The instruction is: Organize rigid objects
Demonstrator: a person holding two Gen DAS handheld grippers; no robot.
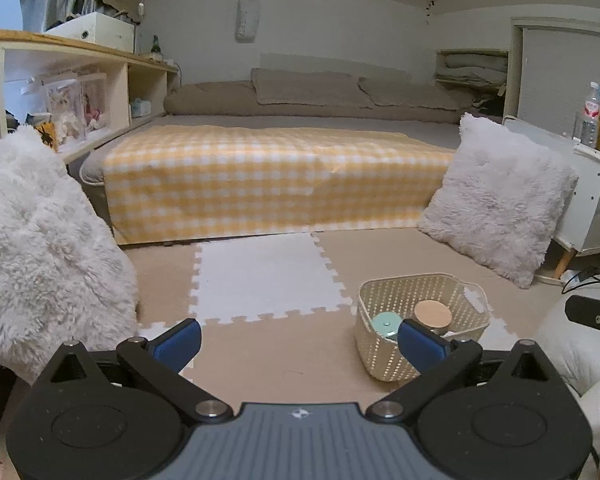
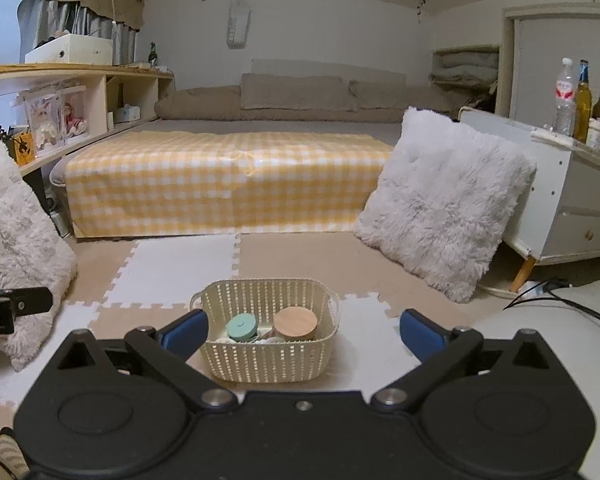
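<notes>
- On the foam floor mat (image 2: 172, 268), a cream perforated basket (image 2: 266, 364) is placed upright, at 12 o'clock from the right gripper (image 2: 303, 330) and at 2 o'clock from the left gripper (image 1: 299, 338).
- Inside the basket, a teal-lidded jar (image 2: 242, 327) is seated at 9 o'clock and a wooden-lidded jar (image 2: 295, 322) at 3 o'clock; flat white items are partly visible beneath them and cannot be identified.
- Both pairs of jaws are released to full spread; nothing is held between either pair.
- The task's objects appear already collected in the basket; no loose rigid object is seen on the mat.
- Risk: if the right gripper is advanced straight ahead, the near basket wall can be struck and the light basket pushed or tipped.
- Risk: the left gripper's right finger (image 1: 418, 344) overlaps the basket's near corner in its view; contact cannot be confirmed, and a sideways sweep could snag the rim.
- Risk: the jars stand close together; a grasp on one lid could knock the other over.
- Risk: the fluffy cushions (image 2: 440, 204) at 2 o'clock and 9 o'clock could be brushed by wide arm motions.
</notes>
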